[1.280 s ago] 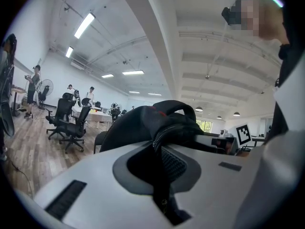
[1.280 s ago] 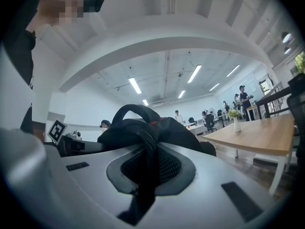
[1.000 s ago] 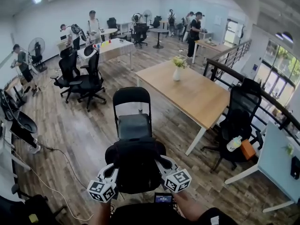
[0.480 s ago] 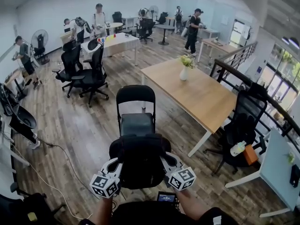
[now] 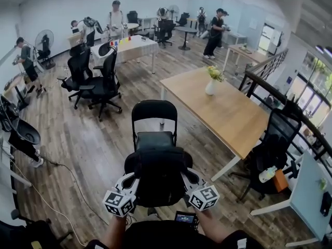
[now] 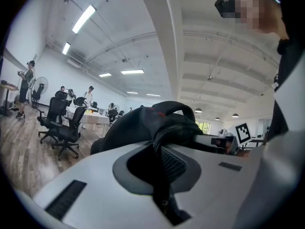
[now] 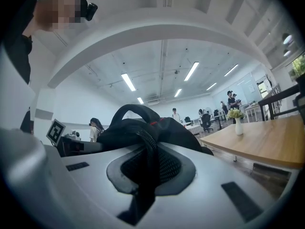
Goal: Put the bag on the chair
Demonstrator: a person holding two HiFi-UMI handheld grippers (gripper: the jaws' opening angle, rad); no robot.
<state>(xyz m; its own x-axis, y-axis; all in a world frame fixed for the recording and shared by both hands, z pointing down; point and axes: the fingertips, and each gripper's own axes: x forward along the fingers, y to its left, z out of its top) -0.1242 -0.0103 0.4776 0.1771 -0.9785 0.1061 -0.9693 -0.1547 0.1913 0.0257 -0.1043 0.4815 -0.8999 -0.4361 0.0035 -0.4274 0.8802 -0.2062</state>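
Note:
A black backpack (image 5: 158,176) hangs in front of me between both grippers, just short of a black folding chair (image 5: 154,111) whose seat (image 5: 154,139) shows right beyond the bag. My left gripper (image 5: 130,182) is shut on a shoulder strap (image 6: 159,144) at the bag's left side. At the other side, a mesh strap (image 7: 148,149) is pinched in my right gripper (image 5: 187,178), which is also shut. In the left gripper view the bag (image 6: 138,125) bulges over the left gripper (image 6: 164,175). The right gripper view shows the bag (image 7: 143,128) above the right gripper (image 7: 148,171).
A long wooden table (image 5: 238,118) with a white vase of flowers (image 5: 211,86) stands to the chair's right. Black office chairs (image 5: 98,82) stand at the left and another (image 5: 275,139) at the right. Several people stand at the back. A cable (image 5: 72,175) runs over the wooden floor.
I have moved forward with the bag, so the folding chair and table now lie nearer. Both grippers keep their hold on the straps.

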